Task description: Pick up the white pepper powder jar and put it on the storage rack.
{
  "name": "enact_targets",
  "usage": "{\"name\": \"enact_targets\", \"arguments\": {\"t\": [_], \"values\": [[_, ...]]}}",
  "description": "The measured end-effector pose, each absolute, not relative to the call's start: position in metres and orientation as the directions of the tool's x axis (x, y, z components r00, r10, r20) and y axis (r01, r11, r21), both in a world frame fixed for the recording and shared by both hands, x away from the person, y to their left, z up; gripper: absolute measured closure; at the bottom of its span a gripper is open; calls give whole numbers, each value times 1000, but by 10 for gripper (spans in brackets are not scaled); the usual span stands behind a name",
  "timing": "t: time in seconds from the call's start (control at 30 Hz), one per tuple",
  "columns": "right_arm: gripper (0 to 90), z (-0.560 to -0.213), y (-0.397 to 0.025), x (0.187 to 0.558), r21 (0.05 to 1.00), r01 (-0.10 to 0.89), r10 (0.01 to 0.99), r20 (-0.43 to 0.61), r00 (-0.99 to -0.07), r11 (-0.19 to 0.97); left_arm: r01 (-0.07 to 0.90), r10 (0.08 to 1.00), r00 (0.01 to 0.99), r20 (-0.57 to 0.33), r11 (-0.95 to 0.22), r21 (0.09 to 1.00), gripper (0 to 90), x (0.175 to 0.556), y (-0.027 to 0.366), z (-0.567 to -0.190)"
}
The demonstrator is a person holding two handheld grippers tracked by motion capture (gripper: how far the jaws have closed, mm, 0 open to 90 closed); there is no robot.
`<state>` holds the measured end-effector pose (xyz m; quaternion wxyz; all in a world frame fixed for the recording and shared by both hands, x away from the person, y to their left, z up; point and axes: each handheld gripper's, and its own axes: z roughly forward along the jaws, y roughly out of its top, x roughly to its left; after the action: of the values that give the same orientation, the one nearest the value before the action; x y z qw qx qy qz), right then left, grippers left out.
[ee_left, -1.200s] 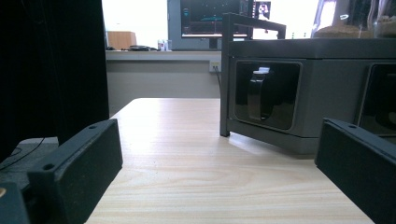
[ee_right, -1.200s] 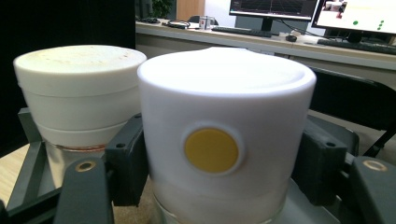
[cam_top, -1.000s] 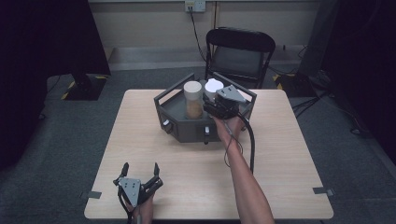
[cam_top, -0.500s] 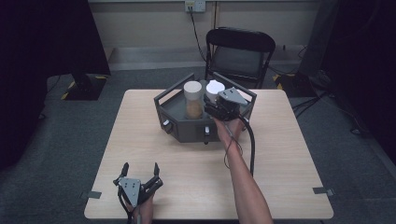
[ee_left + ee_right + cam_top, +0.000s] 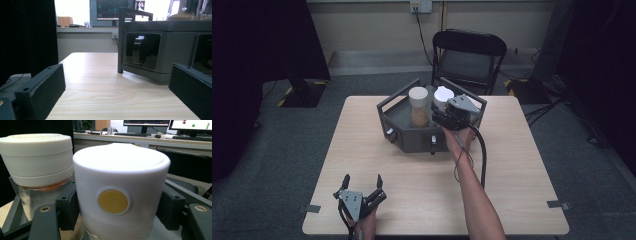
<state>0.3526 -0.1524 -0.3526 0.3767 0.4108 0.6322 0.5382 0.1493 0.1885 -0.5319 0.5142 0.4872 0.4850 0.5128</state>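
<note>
- Over the grey metal tray (image 5: 404, 135), the right gripper (image 5: 451, 116) reached from an outstretched forearm, jaws closed around the smooth white-capped jar (image 5: 120, 195) beside a cream-lidded jar (image 5: 37, 165).
- Near the pale wooden table's (image 5: 512, 170) front edge, the left gripper (image 5: 362, 186) rested, jaws wide apart, empty.

No text can be read anywhere — the white jar (image 5: 121, 195) bears just a blank yellow dot (image 5: 113, 201)

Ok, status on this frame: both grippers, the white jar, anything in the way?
Right gripper jaws around white-lidded jar in grey tray, grip unconfirmed. Left gripper open, idle. Tan-lidded jar close beside.
</note>
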Motion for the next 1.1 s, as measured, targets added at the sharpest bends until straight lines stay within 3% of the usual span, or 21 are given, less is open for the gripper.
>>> {"name": "enact_targets", "arguments": {"t": [0.33,0.4,0.57,1.1], "values": [[284,-353,-150,352,990,108,927,-47,-372,94,-55,1000,4,1,0,998,1,149,189,-532],[148,-359,-146,349,992,65,935,-80,-345,109,-55,1000,4,1,0,998,1,149,188,-532],[0,-369,-143,343,996,3,953,-82,-291,87,-55,1000,4,1,-1,998,1,149,189,-532],[0,-373,-148,327,998,-23,947,-68,-315,64,-55,1000,4,1,-1,999,1,149,188,-532]]}}
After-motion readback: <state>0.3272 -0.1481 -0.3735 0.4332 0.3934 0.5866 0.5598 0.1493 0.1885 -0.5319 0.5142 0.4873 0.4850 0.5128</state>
